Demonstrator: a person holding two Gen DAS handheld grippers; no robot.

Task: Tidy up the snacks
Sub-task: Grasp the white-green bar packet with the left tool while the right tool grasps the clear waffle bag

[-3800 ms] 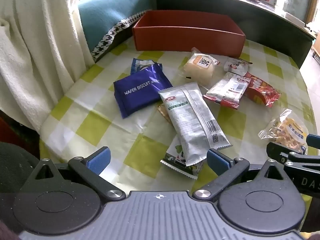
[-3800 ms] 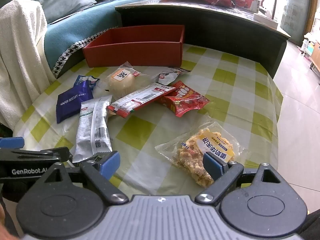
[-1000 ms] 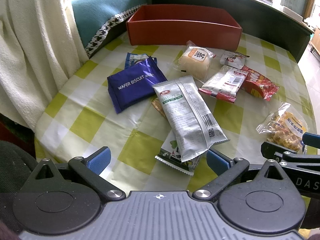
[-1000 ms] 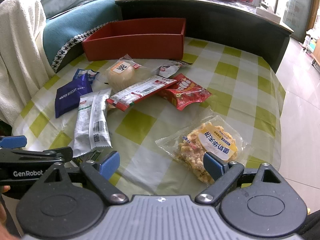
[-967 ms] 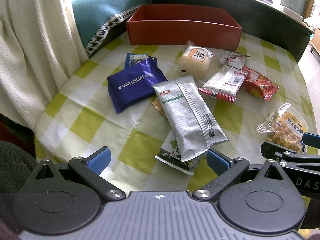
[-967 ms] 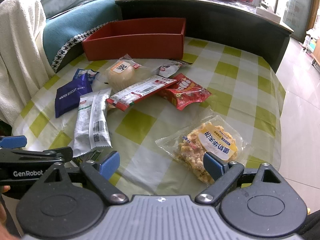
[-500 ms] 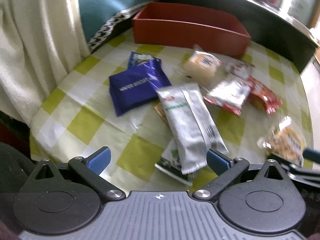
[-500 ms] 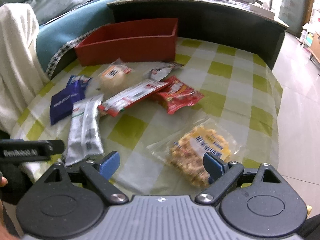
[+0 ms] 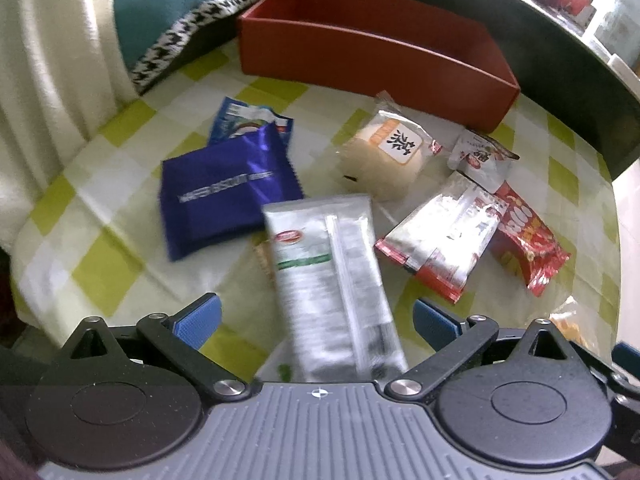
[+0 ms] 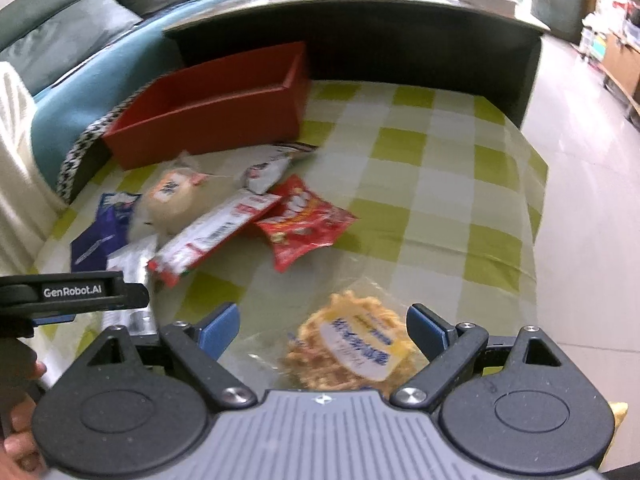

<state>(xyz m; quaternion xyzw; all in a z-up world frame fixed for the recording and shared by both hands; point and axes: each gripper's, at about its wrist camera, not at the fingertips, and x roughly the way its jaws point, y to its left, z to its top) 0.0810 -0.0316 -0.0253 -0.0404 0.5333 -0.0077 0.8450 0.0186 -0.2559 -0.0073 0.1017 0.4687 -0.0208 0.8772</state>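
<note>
Both grippers hang empty with fingers spread wide, the left gripper (image 9: 316, 316) over the silver packet (image 9: 336, 280) and the right gripper (image 10: 322, 332) over the cracker bag (image 10: 352, 348), likely to carry each across the desk (image 10: 440, 184) into the bare red box (image 9: 360, 60).

- Left gripper (image 9: 316, 316): grey ribbed body with a small crosshair mark at its middle; two black round housings, black linkage arms with silver screws, triangular cut-outs.
- Fingers (image 9: 198, 316): black, tipped with blue textured pads.
- Right gripper (image 10: 323, 330): same build, grey ribbed body, black arms, silver screws, blue pads.
- Left gripper's side, seen from the right wrist: black bar lettered "GenRobot.AI" in white.
</note>
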